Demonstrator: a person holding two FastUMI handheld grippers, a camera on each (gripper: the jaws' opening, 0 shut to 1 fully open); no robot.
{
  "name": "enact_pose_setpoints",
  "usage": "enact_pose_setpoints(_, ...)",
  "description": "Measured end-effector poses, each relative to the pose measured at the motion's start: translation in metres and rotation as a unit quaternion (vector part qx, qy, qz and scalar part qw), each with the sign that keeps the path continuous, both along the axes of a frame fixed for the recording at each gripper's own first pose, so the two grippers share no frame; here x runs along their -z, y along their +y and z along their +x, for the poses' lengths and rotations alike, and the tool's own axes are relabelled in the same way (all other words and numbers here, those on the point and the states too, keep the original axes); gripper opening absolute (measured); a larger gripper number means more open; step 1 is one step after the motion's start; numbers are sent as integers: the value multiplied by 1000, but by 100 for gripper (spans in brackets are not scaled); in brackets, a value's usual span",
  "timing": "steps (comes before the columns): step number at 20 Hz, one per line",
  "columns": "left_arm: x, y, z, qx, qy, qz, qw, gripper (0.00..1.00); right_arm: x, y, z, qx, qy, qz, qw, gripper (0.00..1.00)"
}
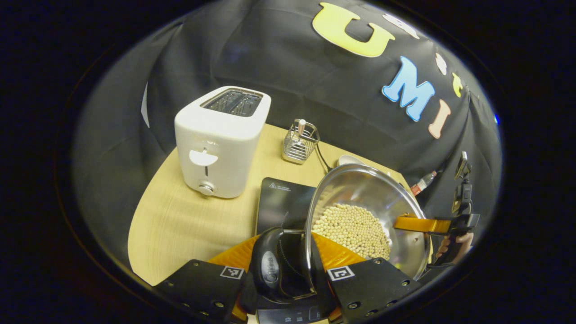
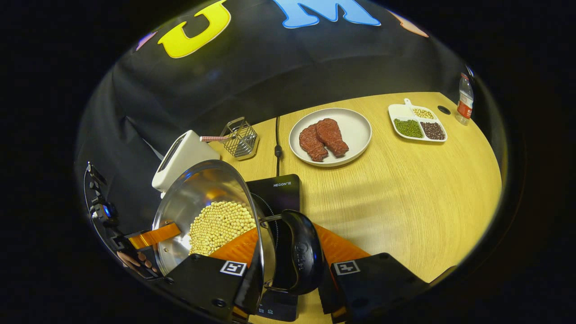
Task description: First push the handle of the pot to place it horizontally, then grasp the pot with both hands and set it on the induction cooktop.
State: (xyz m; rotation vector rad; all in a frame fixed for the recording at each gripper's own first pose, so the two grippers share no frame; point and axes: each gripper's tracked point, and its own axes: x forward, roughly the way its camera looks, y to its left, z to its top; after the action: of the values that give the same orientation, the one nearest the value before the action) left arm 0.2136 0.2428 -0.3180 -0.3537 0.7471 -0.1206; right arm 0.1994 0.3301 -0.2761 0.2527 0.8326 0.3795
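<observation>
Above the wooden table (image 2: 405,189), the bean-filled steel pot (image 1: 364,211) hangs tilted over the black induction cooktop (image 1: 283,202) near the front edge, the left gripper (image 1: 288,274) and right gripper (image 2: 288,270) each clamped on a black side handle.

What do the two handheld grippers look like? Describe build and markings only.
The left gripper and right gripper match: each has two blocky black finger mounts studded with screws, each mount carrying a square black-and-white marker. Across the pot in the left gripper view, the right gripper's body is a slim dark upright frame topped by a small device, with a hand on it.
</observation>
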Motion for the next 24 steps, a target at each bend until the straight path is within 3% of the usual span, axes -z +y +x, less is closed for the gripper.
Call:
enact_pose_setpoints(2,6,2,5,2,3,0,1000,52,6,3,5,1,1,1,1000,55)
enact_pose_setpoints(8,26,4,14,2,8,5,1000,55,28,5,14,-6,9,-9,1000,53)
enact_pose_setpoints(14,24,7,12,2,2,3,1000,54,34,9,17,-10,-3,-11,1000,60)
enact_pose_setpoints(16,30,6,10,9,11,12,1000,58,36,12,14,-18,-1,-10,1000,54)
enact_pose_setpoints(17,31,3,13,13,7,23,1000,55,38,12,13,-23,1,-13,1000,57)
enact_pose_setpoints(18,30,4,12,20,7,38,999,66,38,10,11,-25,1,-18,1000,62)
enact_pose_setpoints(22,29,14,9,18,12,79,997,65,27,2,8,-26,-17,-29,999,89)
enact_pose_setpoints(23,27,18,9,7,10,83,996,74,23,0,7,-26,-23,-29,999,98)
enact_pose_setpoints(24,24,20,6,-2,7,83,997,78,17,-4,7,-22,-30,-30,999,98)
